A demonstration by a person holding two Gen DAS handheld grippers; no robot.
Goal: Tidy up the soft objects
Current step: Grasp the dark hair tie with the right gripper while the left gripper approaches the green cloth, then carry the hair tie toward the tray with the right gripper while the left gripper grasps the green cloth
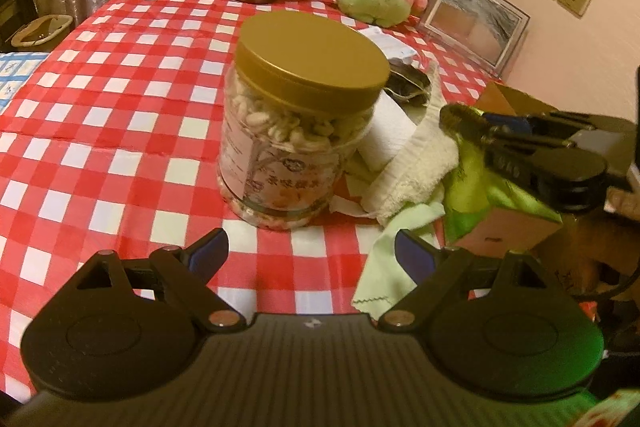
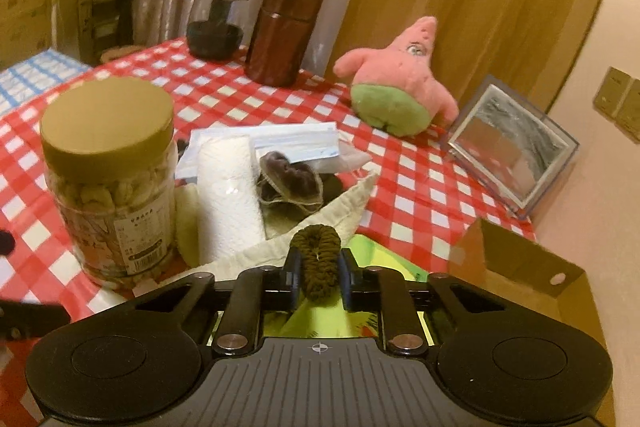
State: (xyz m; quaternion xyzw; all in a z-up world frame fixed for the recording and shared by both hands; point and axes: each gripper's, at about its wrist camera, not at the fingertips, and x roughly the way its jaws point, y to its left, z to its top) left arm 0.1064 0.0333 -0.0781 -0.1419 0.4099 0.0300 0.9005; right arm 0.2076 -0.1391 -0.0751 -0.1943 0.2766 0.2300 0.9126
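Note:
My right gripper is shut on a dark brown knitted hair tie, held above a cardboard box with green cloth inside. In the left wrist view the right gripper reaches in from the right over the box. My left gripper is open and empty, low over the table in front of a snack jar. A pile of soft items lies behind the jar: a white paper roll, a cream towel, a dark scrunchie, face masks. A pink starfish plush sits far back.
The red checked tablecloth covers the table. A brown canister and a glass teapot stand at the far edge. A clear picture frame leans by the wall at right. A light green cloth lies beside the box.

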